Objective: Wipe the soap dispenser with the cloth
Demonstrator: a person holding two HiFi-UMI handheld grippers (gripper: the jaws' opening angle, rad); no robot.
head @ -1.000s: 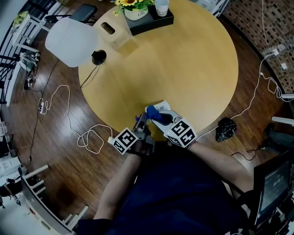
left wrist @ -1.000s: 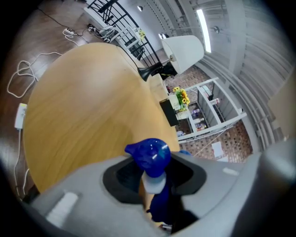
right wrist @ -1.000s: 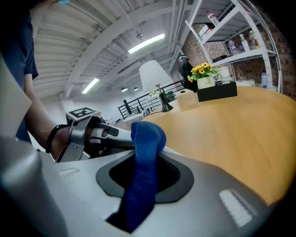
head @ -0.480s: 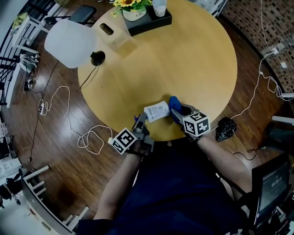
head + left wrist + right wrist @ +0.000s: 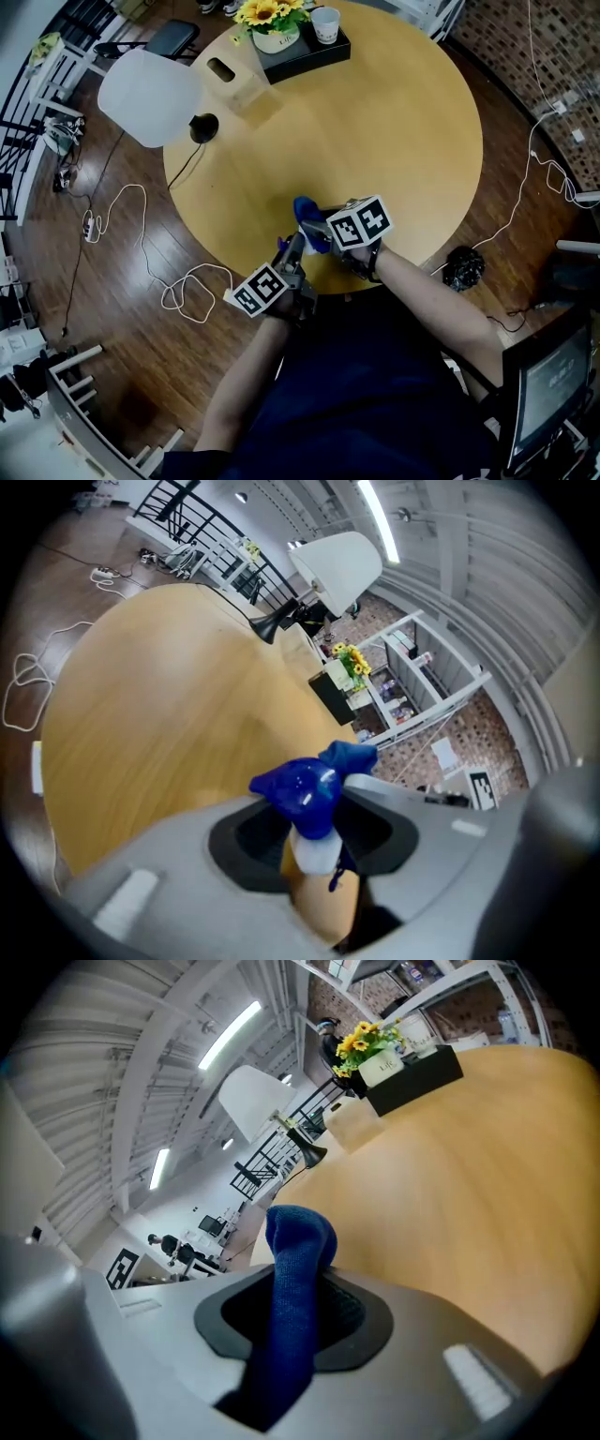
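Hidden: in the head view the body of the soap dispenser (image 5: 307,797) is covered by the right gripper (image 5: 319,232) and its cloth (image 5: 306,209); only a sliver of white shows beneath them; whether the bottle rests on the table (image 5: 403,122) or is lifted off it cannot be told
Hard to make out: in the left gripper view only the dispenser's blue pump head and white neck are plain; the tan patch below the neck may be bottle or table top
Cut off: the person's arms and dark top fill the lower head view and hide the near table edge
Left gripper (image 5: 290,254): jaws closed tight on the dispenser's neck just under the pump head; it points up the picture toward the table's middle
Right gripper: jaws pinched on a fold of the blue cloth, which stands up between them and bunches past the tips; it sits just beyond the left gripper
Task's thing: the dispenser is at the near rim of the table, between the two grippers, with a lump of cloth touching or just behind its pump head
Far side: lamp shade (image 5: 150,97) and sunflower pot (image 5: 275,23), well apart from the work
Change: half a second ago the right gripper stood to the right and the dispenser's white label showed; now it has swung left over the bottle and the label is covered; the left gripper has hardly shifted
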